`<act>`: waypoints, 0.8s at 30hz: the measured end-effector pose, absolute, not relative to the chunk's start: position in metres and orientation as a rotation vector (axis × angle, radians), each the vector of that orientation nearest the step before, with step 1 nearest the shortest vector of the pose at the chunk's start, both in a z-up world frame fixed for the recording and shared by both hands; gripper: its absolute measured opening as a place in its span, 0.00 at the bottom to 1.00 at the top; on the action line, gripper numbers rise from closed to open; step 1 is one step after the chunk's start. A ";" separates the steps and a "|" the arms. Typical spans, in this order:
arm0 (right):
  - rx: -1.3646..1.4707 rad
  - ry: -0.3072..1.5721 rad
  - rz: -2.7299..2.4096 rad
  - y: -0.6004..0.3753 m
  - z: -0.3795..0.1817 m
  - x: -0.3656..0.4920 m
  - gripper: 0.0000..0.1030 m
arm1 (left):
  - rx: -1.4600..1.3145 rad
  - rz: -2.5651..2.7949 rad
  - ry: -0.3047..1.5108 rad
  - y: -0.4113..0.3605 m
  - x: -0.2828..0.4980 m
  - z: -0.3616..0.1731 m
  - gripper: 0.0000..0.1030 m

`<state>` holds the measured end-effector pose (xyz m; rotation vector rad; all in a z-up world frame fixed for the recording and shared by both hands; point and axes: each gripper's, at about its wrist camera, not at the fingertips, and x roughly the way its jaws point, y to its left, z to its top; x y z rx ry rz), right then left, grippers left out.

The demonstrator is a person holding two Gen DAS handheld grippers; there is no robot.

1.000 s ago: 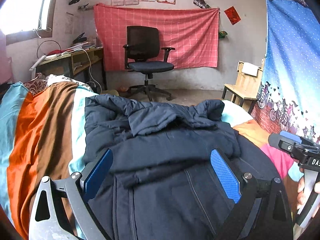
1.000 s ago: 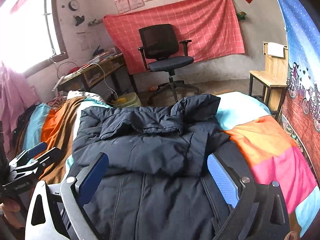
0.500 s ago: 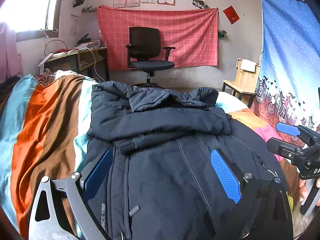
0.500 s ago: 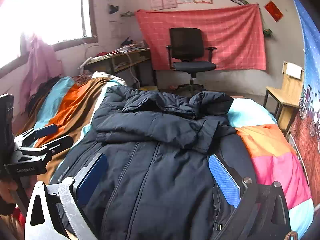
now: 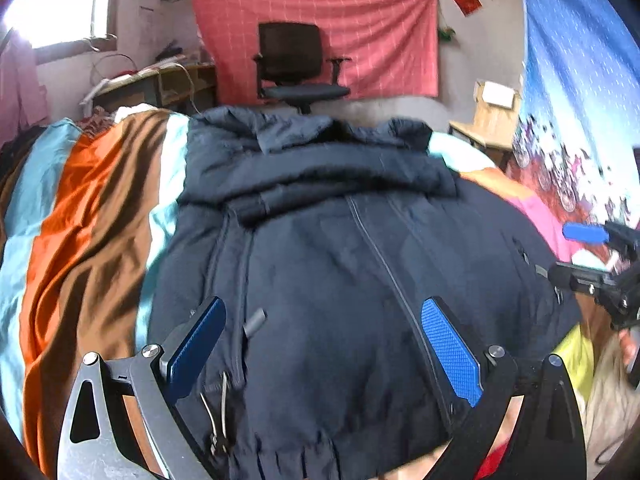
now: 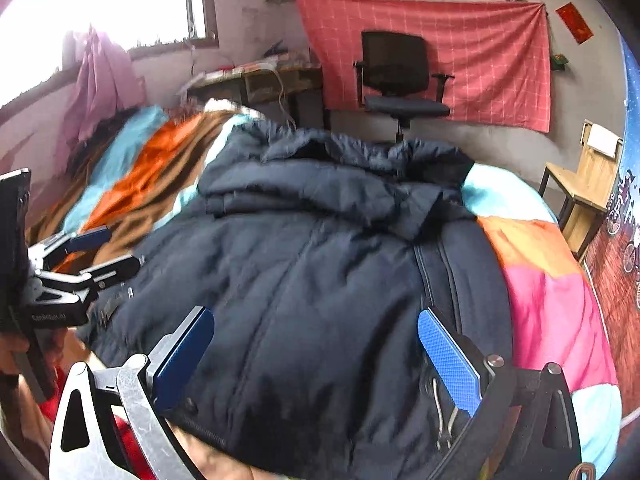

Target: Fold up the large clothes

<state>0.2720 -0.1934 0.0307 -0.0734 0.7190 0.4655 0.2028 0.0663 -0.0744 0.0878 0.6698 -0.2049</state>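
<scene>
So the big navy puffer jacket [image 5: 328,264] is lying across the bed [image 5: 84,216], hem hanging at the near edge and the hood bunched up toward the far edge, with both sleeves already crossed over the chest. Left hand-held gripper [image 5: 320,344] sits over the hem with its blue pads spread wide, nothing pinched, and the right hand-held gripper [image 6: 316,354] is the same deal on its side, wide apart over the fabric. Biggest risk imo: this thing is thick and slippery, so if either gripper bites only the top shell layer, the hem lifts unevenly and the crossed sleeves slide out when it gets folded up. Also there's a loose zipper pull [image 5: 255,320] near the left pads and a dangly metal bit [image 6: 444,420] near the right ones, either could get caught between the pads instead of cloth. And the striped blanket [image 6: 148,184] underneath looks rumpled, so a low grab might snag it and drag it along.
</scene>
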 end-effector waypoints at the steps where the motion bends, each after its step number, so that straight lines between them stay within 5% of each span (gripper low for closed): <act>1: -0.088 0.744 0.458 -0.194 0.028 0.271 1.00 | 0.101 -0.216 0.684 0.065 0.200 -0.078 0.93; 10: -0.333 1.050 0.500 -0.191 -0.006 0.261 1.00 | 0.254 -0.329 0.806 0.060 0.168 -0.115 0.93; 24: -0.686 1.177 0.494 -0.187 -0.063 0.247 1.00 | 0.448 -0.229 0.910 0.077 0.142 -0.164 0.93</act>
